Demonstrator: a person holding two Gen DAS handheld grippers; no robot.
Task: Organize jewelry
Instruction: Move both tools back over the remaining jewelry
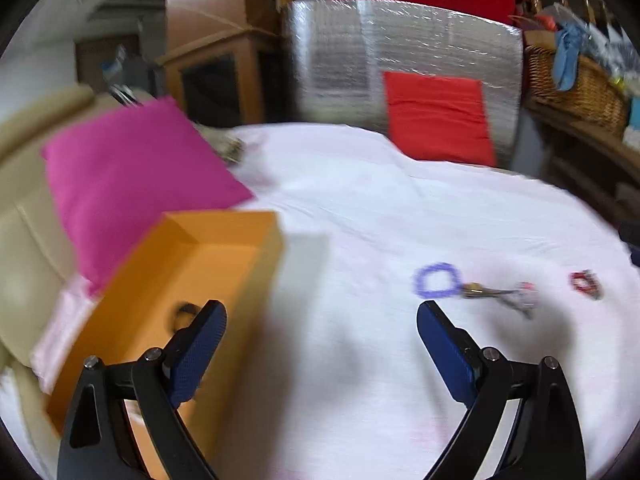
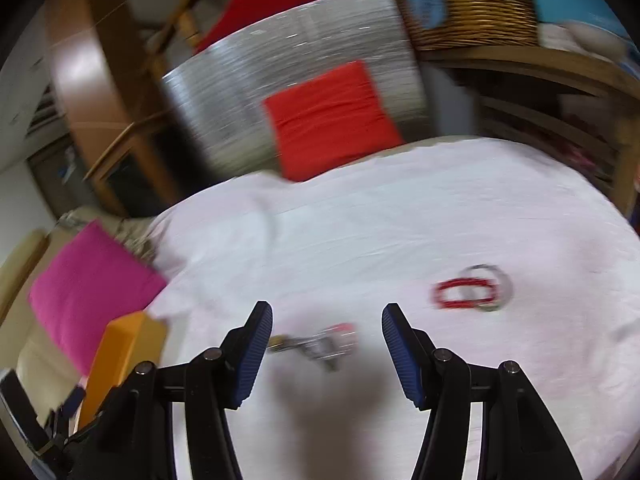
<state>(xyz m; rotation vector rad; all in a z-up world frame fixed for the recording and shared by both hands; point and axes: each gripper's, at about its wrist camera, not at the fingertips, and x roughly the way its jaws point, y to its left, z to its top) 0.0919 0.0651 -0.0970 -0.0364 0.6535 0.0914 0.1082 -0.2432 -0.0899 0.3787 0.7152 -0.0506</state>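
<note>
At nine o'clock in the left wrist view a pink cushion (image 1: pixel 132 176) leans on a cream sofa (image 1: pixel 24 216), and just below it, toward seven o'clock, sits an open orange box (image 1: pixel 224 256) on the white sheet (image 1: pixel 360 208); a small dark ring (image 1: pixel 185 312) lies on the box floor, right beside the left blue fingertip. The left gripper (image 1: pixel 322 314) hangs over the sheet with its fingers spread wide and nothing between them. Past the right fingertip, at about three o'clock, a purple bead bracelet (image 1: pixel 438 280) lies flat, touching or nearly touching a blurred metal piece with a pale pink end (image 1: pixel 500 292) — too smeared to name more exactly — and farther right sits a red bracelet (image 1: pixel 585 283), apart from the others. At twelve o'clock a red cushion (image 1: pixel 438 118) rests against a silver foil panel (image 1: pixel 340 52), with a wicker basket (image 1: pixel 580 84) at two o'clock. In the right wrist view the box edge (image 2: pixel 120 356) shows at eight o'clock under the pink cushion (image 2: pixel 92 288). The right gripper (image 2: pixel 327 318) is also wide open and empty, the blurred metal piece (image 2: pixel 320 344) lying on the sheet between its fingertips. At three o'clock the red bracelet (image 2: pixel 464 294) overlaps a thin silver bangle (image 2: pixel 505 282).
</note>
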